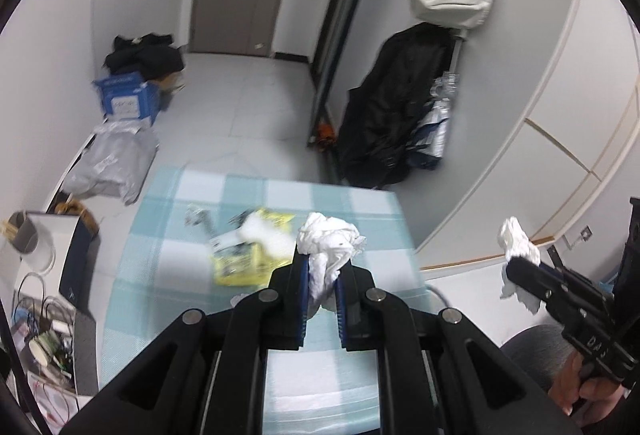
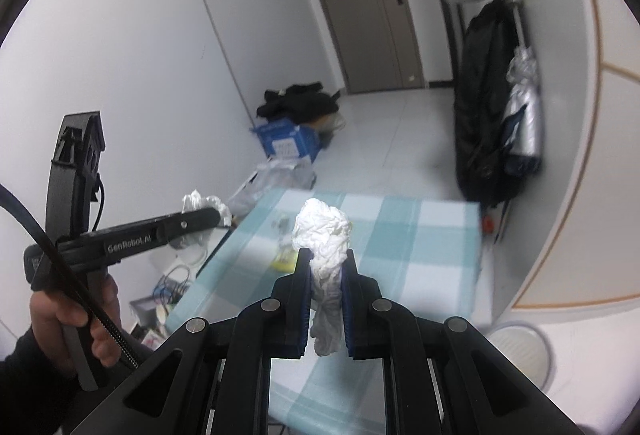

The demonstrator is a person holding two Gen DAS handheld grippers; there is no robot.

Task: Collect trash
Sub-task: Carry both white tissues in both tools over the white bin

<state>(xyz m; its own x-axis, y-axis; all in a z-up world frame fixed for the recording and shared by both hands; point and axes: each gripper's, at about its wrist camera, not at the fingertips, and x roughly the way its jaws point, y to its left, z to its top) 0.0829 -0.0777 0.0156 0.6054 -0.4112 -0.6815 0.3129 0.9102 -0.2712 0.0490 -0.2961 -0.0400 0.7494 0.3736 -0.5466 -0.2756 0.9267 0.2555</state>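
Note:
My left gripper [image 1: 322, 262] is shut on a crumpled white tissue [image 1: 329, 235], held up above the blue-and-white checked table [image 1: 360, 211]. My right gripper [image 2: 327, 255] is shut on a second crumpled white tissue [image 2: 323, 231], also lifted over the table. In the left wrist view the right gripper [image 1: 516, 265] shows at the right edge with its tissue [image 1: 516, 237]. The right wrist view catches the left gripper [image 2: 214, 214] at the left, its tissue [image 2: 200, 203] sticking out. A yellow wrapper [image 1: 256, 255], a white wad [image 1: 256, 225] and a small clear wrapper [image 1: 196, 215] lie on the table.
Left of the table stand a white bin [image 1: 40, 239], tangled cables [image 1: 36, 315] and a grey plastic bag [image 1: 116, 163]. A blue box [image 1: 128, 99] with dark clothes sits by the wall. A black coat [image 1: 392, 103] hangs at the right. A person's hand [image 2: 72, 319] grips the left handle.

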